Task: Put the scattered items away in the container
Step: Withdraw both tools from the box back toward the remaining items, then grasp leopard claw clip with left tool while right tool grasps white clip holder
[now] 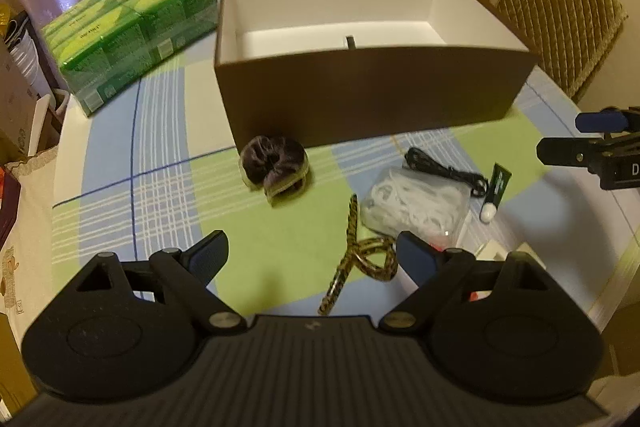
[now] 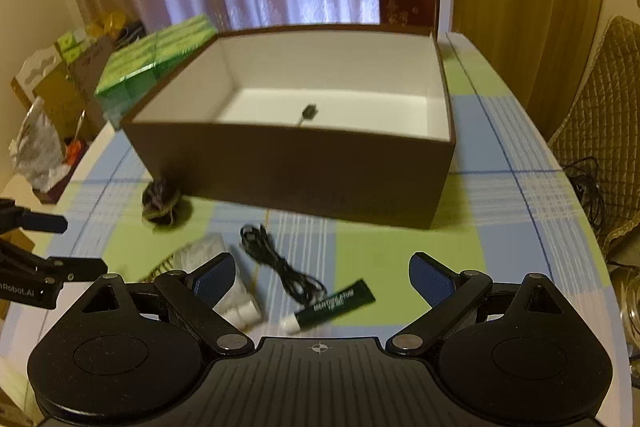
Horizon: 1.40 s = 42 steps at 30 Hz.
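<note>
Both tongs spread wide, nothing held.

Left gripper [image 1: 310, 255] above the checked tablecloth [image 1: 160, 163], short of the clutter. Leopard-print hair tie [image 1: 362, 259] just ahead of the gap, hard against the right finger [image 1: 416, 259]. Dark velvet scrunchie [image 1: 276, 167] farther ahead, slightly left of centre, close to the front wall of the brown box [image 1: 372, 87]. Clear bag of white cord [image 1: 416, 203] ahead-right, touching or overlapping the hair tie's far end. Black cable [image 1: 444, 167] beyond the bag; green tube with white cap [image 1: 494, 195] right of the bag.

Right gripper [image 2: 320, 279] low over the same cloth, box [image 2: 304, 175] straight ahead and open-topped, white inside, one small dark item [image 2: 309, 111] on its floor, too blurred to identify. Green tube [image 2: 336, 303] lying between the fingers, just in front of the palm, not touched. Black cable [image 2: 280, 267] left of centre in the gap, running away toward the box. Bag [image 2: 228, 279] partly under the left finger [image 2: 212, 279]. Scrunchie [image 2: 160, 203] far left by the box corner.

Green multipack of tissue packs [image 1: 132, 35] left of the box. Each gripper visible at the edge of the other's view.
</note>
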Tool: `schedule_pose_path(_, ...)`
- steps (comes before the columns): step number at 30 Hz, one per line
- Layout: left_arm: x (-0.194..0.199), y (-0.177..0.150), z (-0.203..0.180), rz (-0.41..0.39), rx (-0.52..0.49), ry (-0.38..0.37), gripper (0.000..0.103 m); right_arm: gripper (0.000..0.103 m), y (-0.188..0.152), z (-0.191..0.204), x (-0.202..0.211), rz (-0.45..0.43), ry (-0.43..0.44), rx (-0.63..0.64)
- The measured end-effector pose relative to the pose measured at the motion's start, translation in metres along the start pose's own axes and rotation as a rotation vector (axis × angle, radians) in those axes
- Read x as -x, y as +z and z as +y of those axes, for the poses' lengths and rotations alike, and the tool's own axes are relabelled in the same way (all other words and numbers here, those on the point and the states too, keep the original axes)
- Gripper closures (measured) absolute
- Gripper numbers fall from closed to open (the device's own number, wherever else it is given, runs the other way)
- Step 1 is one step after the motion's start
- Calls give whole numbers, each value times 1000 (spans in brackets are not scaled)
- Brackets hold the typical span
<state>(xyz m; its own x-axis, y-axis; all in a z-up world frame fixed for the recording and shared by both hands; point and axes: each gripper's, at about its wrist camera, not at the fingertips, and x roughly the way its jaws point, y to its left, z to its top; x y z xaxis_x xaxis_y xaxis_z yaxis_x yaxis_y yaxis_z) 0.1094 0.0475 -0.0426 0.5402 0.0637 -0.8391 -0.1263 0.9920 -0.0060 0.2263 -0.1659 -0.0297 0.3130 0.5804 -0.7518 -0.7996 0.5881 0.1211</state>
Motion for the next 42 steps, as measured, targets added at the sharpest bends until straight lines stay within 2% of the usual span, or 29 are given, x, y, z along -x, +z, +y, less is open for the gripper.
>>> schedule_pose_path(14,-24,-17,-15,38,-76,-54,25,4,-36,-5,-10,95,-4,31)
schedule_pose_path(23,-26,-26,-12,77,-77,-54,25,5,-53,12,-16,198,80,68)
schedule_pose_path(28,-26,-28,-10,90,-71,-50,25,5,-60,21,-25,241,99,93)
schedule_pose_path(29,-26,-29,-10,90,-70,-50,26,8,-62,23,-26,245,102,102)
schedule_pose_path(30,-26,-29,-10,90,-70,-49,25,28,-63,23,-28,252,109,108)
schedule_pose_path(31,-26,-30,-10,90,-69,-49,25,36,-64,24,-32,270,117,106)
schedule_pose_path(40,-24,-33,-8,90,-62,-50,25,36,-66,34,-36,291,162,151)
schedule_pose_path(41,-24,-33,-8,90,-63,-50,25,42,-67,35,-37,296,164,158)
schedule_pose_path(42,-24,-33,-8,90,-63,-50,25,57,-68,36,-39,304,164,166)
